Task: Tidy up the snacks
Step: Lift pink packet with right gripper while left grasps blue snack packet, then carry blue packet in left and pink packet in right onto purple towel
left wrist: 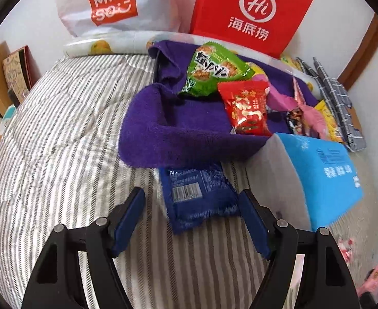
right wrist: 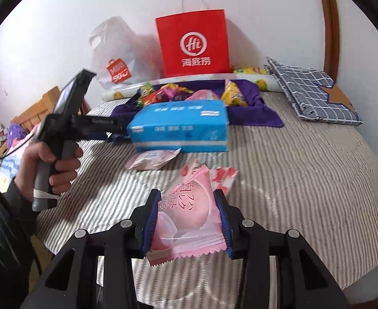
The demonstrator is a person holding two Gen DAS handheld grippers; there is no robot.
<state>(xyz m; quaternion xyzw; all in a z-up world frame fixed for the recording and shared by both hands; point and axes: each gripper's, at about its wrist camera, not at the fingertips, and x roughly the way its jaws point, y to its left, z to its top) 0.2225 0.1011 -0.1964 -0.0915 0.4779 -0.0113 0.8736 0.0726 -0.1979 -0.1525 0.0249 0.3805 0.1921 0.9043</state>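
My left gripper [left wrist: 191, 200] is open, its blue fingers either side of a dark blue snack packet [left wrist: 199, 195] lying on the striped bed. Beyond it a purple towel [left wrist: 173, 128] carries a green packet [left wrist: 212, 72], a red packet [left wrist: 248, 108] and several more snacks. My right gripper [right wrist: 187, 206] is shut on a pink snack packet [right wrist: 186, 216], held just above the bed. Another pink packet [right wrist: 153, 158] lies in front of the blue tissue box [right wrist: 181, 126]. The left gripper's handle [right wrist: 60, 118] shows in the right wrist view.
A red paper bag [right wrist: 192, 43] and a white plastic bag [right wrist: 114, 59] stand against the wall behind the towel. A blue checked cloth [right wrist: 310, 90] lies at the right. The tissue box [left wrist: 320, 175] sits right of the left gripper. Striped bedding [right wrist: 305, 175] spreads to the right.
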